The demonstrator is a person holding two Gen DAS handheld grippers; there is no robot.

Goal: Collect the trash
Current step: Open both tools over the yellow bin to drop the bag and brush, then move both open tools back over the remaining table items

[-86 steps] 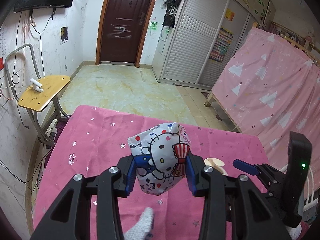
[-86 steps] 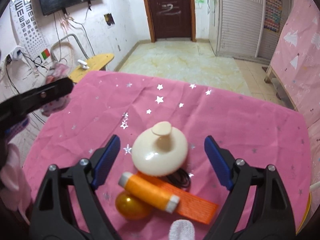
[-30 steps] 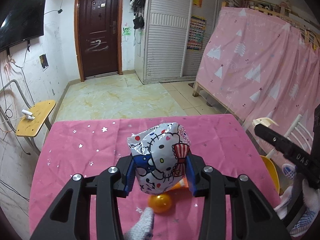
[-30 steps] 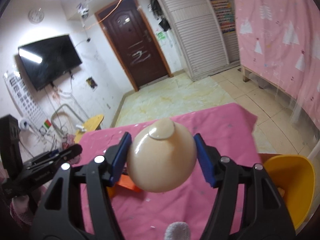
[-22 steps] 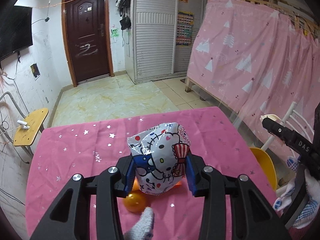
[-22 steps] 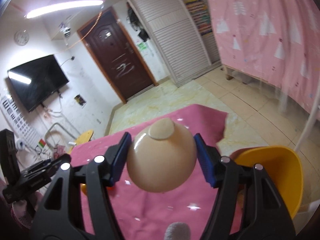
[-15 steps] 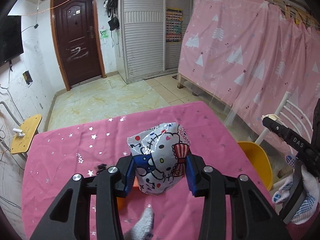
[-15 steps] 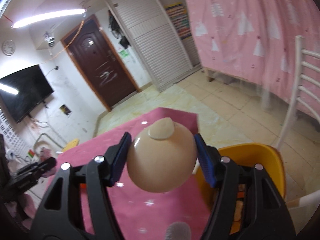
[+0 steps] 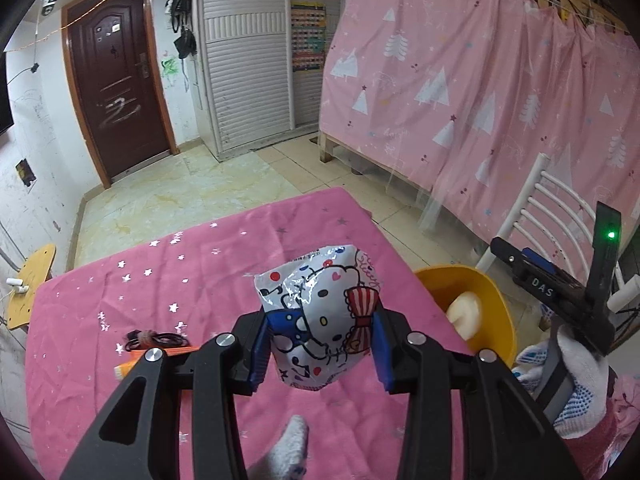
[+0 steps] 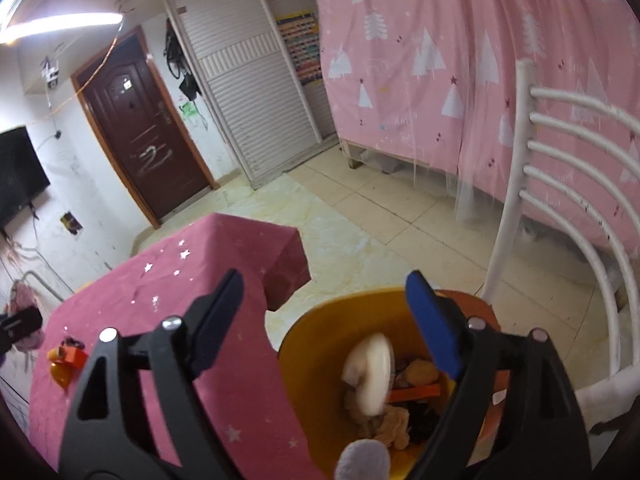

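So the right tool (image 10: 326, 314) is opening over the yellow bin (image 10: 312, 344), cream lid (image 10: 370, 374) dropping in; left tool (image 9: 320, 346) grips the cartoon wrapper (image 9: 324, 316), which probably goes in next.

**Cartoon wrapper held over the pink tablecloth**

A crumpled cartoon-printed wrapper (image 9: 322, 316) is clamped between the blue pads of the left gripper (image 9: 320, 350) above the pink tablecloth (image 9: 208, 276). To the right, beside the table edge, a yellow bin (image 9: 494, 308) is seen with a cream rounded object (image 9: 466, 312) inside it. The right gripper (image 9: 560, 292) is held over the bin by a white-gloved hand (image 9: 576, 380). An orange item (image 9: 160, 354) and a black cord (image 9: 154, 338) are left on the cloth.
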